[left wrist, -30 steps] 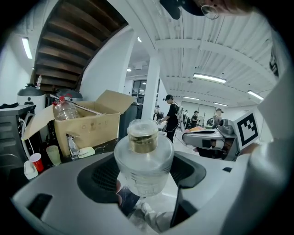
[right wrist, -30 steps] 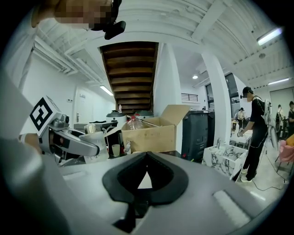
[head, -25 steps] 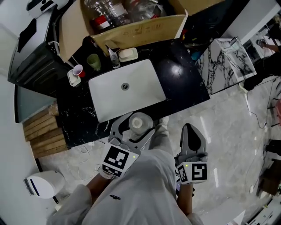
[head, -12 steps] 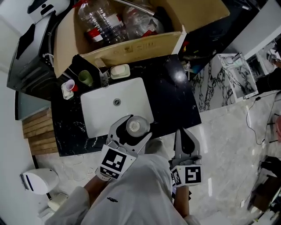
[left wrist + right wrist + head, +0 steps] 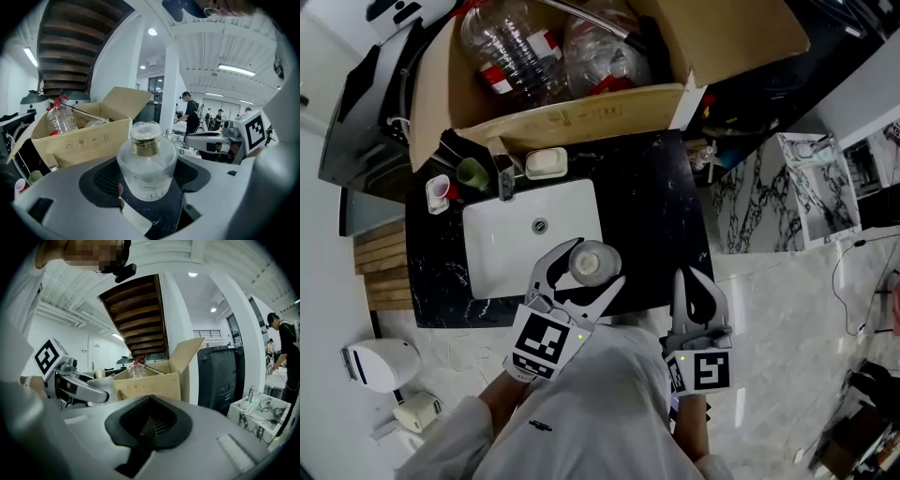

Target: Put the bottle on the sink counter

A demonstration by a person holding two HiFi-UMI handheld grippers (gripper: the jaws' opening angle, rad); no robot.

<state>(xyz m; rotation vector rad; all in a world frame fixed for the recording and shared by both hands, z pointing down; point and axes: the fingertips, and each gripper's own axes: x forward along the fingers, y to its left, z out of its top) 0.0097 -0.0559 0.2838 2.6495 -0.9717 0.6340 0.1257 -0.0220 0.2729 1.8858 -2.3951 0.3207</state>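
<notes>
A squat frosted glass bottle (image 5: 146,164) with a gold collar and clear cap stands upright between the jaws of my left gripper (image 5: 581,267), which is shut on it. In the head view the bottle (image 5: 589,263) hovers over the front right corner of the white sink basin (image 5: 511,239), at the near edge of the black sink counter (image 5: 652,220). My right gripper (image 5: 697,292) is shut with nothing in it and sits just in front of the counter's near edge, to the right of the bottle.
A big open cardboard box (image 5: 581,103) of empty plastic bottles sits behind the sink. A faucet (image 5: 505,183), a soap dish (image 5: 546,164), a green cup (image 5: 472,172) and a small white cup (image 5: 438,190) line the back rim. A marble-patterned stand (image 5: 816,187) is at the right.
Both grippers and the bottle have come closer to the counter; the bottle has gone from in front of the counter's near edge to over the sink's front corner. The right gripper stays shut.
</notes>
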